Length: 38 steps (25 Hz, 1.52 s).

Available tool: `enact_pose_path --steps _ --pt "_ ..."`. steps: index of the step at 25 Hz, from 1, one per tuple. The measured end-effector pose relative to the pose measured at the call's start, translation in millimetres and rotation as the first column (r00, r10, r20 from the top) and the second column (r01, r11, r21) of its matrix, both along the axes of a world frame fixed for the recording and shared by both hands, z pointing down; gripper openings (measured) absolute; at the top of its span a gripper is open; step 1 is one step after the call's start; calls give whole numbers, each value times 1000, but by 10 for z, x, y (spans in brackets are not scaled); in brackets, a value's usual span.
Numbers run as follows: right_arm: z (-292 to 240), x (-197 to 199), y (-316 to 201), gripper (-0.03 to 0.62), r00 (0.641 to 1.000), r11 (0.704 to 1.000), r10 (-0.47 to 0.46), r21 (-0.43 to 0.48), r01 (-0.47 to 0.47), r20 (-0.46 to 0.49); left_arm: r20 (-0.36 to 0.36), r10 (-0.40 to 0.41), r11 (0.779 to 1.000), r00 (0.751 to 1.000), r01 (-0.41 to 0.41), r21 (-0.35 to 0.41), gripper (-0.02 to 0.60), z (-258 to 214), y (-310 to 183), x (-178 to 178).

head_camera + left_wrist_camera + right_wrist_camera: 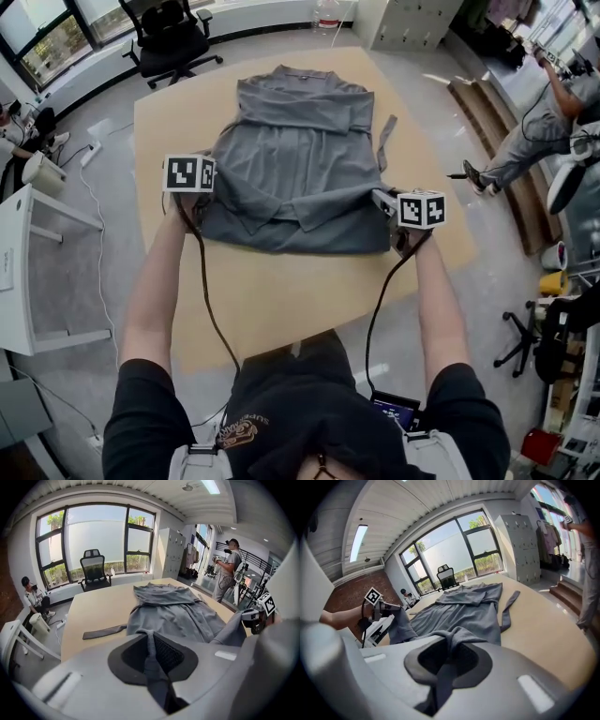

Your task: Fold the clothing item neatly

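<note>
A grey garment (302, 155) lies spread on the tan table (281, 295), its near part folded over on itself. A loose grey tie strip (384, 131) trails off its right side. My left gripper (194, 200) is at the garment's near left corner and is shut on a pinch of the grey cloth (151, 660). At the near right corner my right gripper (389, 202) is shut on the cloth (449, 660) too. In the left gripper view another tie strip (105, 631) lies flat on the table, left of the garment (176, 611).
A black office chair (172, 39) stands beyond the table's far left corner. A white table (33, 272) is on the left. To the right are wooden steps (492, 122) and a standing person (539, 127). Another person (33, 597) sits by the window.
</note>
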State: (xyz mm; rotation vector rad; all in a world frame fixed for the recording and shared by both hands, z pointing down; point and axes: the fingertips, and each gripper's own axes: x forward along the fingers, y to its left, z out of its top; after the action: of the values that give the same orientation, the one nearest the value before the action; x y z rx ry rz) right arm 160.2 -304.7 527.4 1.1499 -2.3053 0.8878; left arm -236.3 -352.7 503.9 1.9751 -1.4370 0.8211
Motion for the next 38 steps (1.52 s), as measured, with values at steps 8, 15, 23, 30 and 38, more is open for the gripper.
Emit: enact_pose_path --steps 8,15,23,30,38 --pt "624 279 -166 20 997 986 68 -154 -70 -21 77 -41 990 996 51 -134 38 734 -210 -126" --pt "904 311 -219 19 991 976 48 -207 -74 -127 118 -42 983 992 62 -172 38 1077 -245 -180" --pt "976 322 -277 19 991 972 58 -219 -83 -118 118 -25 983 993 46 -177 38 1141 -364 -167" --pt "973 329 -272 20 993 972 76 -214 -94 -93 125 -40 980 991 63 -187 38 1208 -326 -145" --pt "642 312 -357 18 991 985 82 -145 -98 -107 118 -15 993 993 28 -111 37 828 -461 -126"
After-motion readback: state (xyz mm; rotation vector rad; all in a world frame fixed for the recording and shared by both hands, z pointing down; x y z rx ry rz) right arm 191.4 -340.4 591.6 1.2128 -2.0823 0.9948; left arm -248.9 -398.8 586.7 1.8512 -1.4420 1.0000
